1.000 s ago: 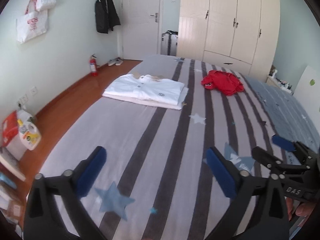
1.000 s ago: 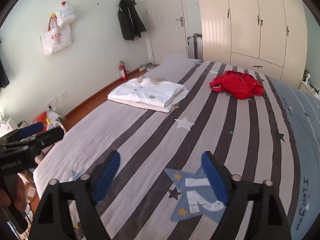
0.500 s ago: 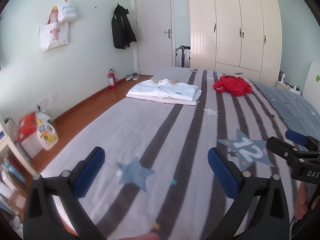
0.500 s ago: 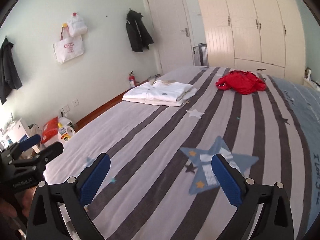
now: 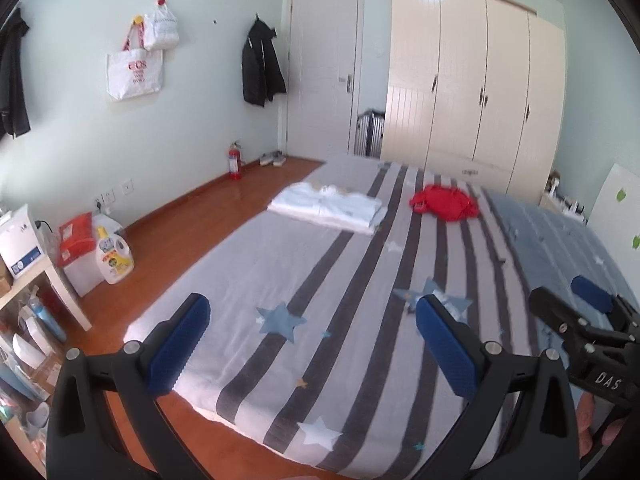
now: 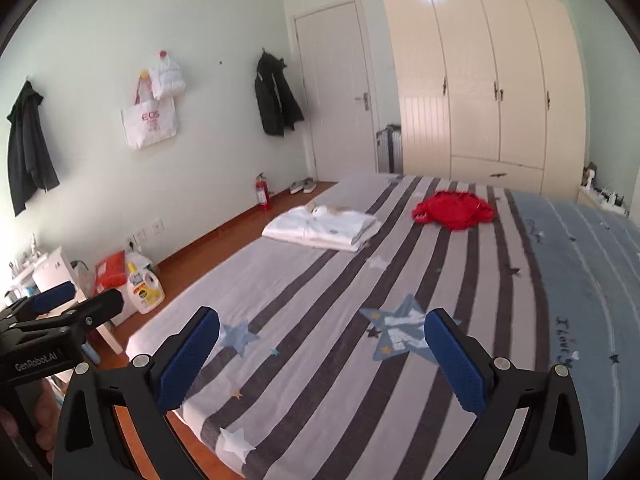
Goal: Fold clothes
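Observation:
A crumpled red garment (image 5: 444,202) (image 6: 454,210) lies on the far part of the striped bed (image 5: 360,280) (image 6: 340,300). A stack of folded white clothes (image 5: 328,208) (image 6: 322,228) lies to its left near the bed's left edge. My left gripper (image 5: 312,336) is open and empty, held above the near end of the bed. My right gripper (image 6: 322,354) is open and empty, also above the near end. Each gripper shows at the edge of the other's view, the right (image 5: 580,312) and the left (image 6: 68,304).
Wooden floor (image 5: 192,232) runs along the bed's left side with a detergent bottle (image 5: 114,256), a red box (image 5: 76,236), a white side table (image 5: 28,280) and a fire extinguisher (image 5: 235,160). Wardrobe (image 5: 472,96) and door (image 5: 324,80) stand behind the bed. Bags and coats hang on the wall.
Both grippers have pulled back and risen away from the bed, so the clothes look farther off and more floor and wall show. Both stayed open and empty.

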### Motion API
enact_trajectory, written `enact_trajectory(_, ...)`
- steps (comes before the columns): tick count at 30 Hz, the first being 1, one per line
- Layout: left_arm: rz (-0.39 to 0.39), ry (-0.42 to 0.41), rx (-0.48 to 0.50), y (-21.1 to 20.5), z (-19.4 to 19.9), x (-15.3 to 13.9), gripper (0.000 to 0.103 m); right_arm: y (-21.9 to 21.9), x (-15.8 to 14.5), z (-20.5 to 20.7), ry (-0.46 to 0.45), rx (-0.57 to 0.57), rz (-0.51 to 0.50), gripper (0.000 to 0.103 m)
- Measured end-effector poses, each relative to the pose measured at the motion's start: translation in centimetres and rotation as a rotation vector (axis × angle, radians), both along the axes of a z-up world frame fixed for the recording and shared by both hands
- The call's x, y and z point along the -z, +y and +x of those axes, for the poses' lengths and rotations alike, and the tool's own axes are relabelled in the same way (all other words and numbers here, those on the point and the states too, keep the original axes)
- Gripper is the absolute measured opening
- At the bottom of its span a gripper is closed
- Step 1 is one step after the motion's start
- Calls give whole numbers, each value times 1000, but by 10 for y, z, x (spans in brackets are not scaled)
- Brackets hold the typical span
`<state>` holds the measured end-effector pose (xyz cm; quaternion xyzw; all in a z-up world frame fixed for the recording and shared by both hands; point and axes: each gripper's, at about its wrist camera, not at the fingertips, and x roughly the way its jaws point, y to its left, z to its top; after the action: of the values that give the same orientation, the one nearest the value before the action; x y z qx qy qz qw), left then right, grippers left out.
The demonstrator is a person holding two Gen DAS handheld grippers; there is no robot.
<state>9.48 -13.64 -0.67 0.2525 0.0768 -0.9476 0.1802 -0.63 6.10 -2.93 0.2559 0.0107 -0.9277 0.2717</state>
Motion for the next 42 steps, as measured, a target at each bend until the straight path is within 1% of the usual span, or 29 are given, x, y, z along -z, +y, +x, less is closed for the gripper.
enact_trajectory(3,-42,23,6,18,12,-25,102,6,-26,9,9,-4,-22,101)
enact_trajectory(6,-31,45,13,27,21,-37,102,14,-47,23,45,-9,-37,101)
enact_trajectory(9,-22,60,8,34,29,-43,102,19,-55,32,69,-12,-18,101)
enact_trajectory(12,-32,62,3,40,30,-47,102,23,-55,36,69,-15,-2,102)
enact_trajectory(17,-62,58,6,52,28,-48,102,31,-57,37,68,-7,-12,101)
enact_trajectory(26,-83,59,7,64,24,-46,102,37,-57,33,82,-2,-8,101)
enact_trajectory(42,-79,61,-10,61,23,-47,102,35,-52,29,85,14,2,101)
